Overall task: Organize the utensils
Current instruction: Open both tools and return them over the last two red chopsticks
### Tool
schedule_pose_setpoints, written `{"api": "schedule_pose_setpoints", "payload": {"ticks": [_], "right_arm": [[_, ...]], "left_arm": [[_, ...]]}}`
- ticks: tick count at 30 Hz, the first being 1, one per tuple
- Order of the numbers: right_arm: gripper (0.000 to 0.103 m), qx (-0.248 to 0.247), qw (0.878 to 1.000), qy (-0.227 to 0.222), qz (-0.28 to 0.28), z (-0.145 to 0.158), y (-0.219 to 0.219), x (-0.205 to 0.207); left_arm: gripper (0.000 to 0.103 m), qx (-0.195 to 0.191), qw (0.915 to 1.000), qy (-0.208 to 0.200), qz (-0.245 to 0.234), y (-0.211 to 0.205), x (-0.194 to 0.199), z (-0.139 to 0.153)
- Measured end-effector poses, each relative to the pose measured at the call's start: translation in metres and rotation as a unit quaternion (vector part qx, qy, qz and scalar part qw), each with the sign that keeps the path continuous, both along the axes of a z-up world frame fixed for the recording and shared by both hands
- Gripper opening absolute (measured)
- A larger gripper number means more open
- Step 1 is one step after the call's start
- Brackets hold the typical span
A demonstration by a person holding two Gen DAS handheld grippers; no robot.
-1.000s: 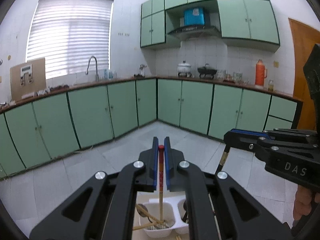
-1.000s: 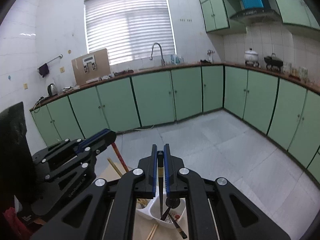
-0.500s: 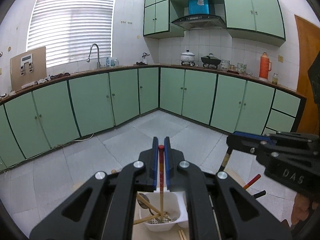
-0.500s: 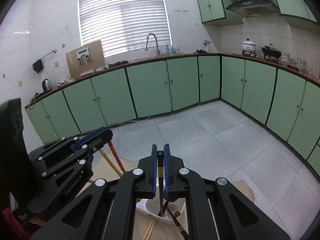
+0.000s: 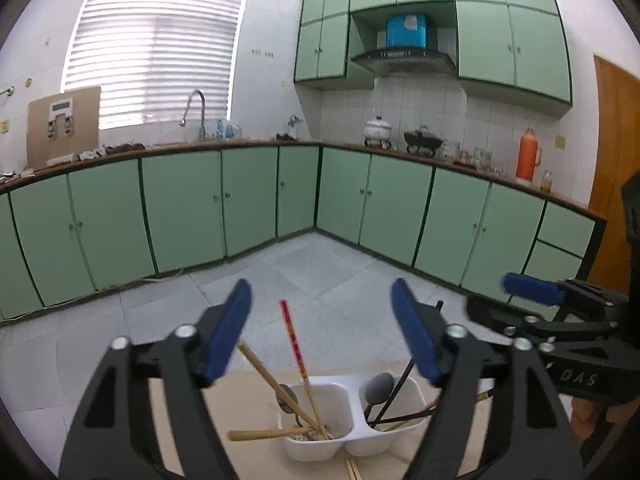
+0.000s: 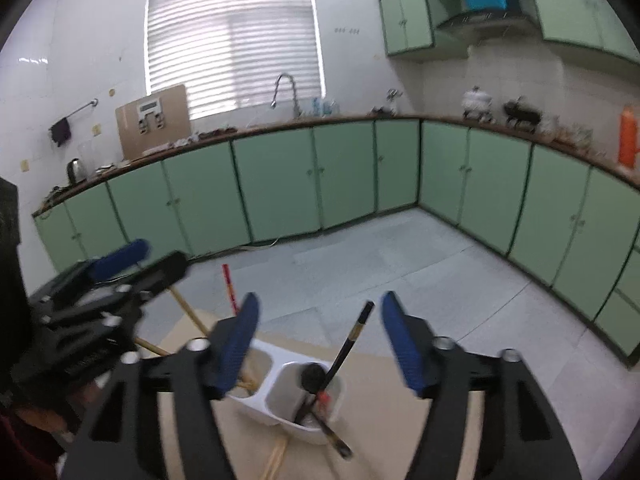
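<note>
Green cabinets [image 5: 248, 208] ring the tiled floor [image 5: 304, 264]; both grippers' jaws spread apart.

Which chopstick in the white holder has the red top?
The red-topped chopstick standing nearly upright in the left compartment of the holder; the plain bamboo ones beside it lean or lie flat.

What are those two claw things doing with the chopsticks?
A person holds a gripper in each hand, sorting utensils into a white two-compartment holder. Both grippers are open and hold nothing. The left gripper hangs over the red-topped chopstick, which stands in one compartment with wooden chopsticks. The right gripper hangs over the black chopstick, which leans in the other compartment beside a spoon.
</note>
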State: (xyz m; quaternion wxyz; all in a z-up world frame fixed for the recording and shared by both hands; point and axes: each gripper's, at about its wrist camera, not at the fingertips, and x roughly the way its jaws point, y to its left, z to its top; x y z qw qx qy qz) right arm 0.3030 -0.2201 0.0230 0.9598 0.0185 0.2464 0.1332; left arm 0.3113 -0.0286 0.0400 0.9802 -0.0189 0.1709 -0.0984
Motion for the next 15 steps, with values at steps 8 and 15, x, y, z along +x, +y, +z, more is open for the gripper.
{"api": "schedule_pose_setpoints", "payload": {"ticks": [8,15], "right_arm": [[0.097,0.004,0.996,-0.065,-0.064,0.000,-0.035,-0.071],[0.097,-0.006,0.997,-0.045,-0.058,-0.050,-0.031,-0.136]], "left_arm": [[0.096,-0.020,0.9984,-0.049,0.021,0.015,-0.071,-0.002],[0.098,-0.012,0.9991,-0.004,0.040,0.032,-0.125,-0.056]]}}
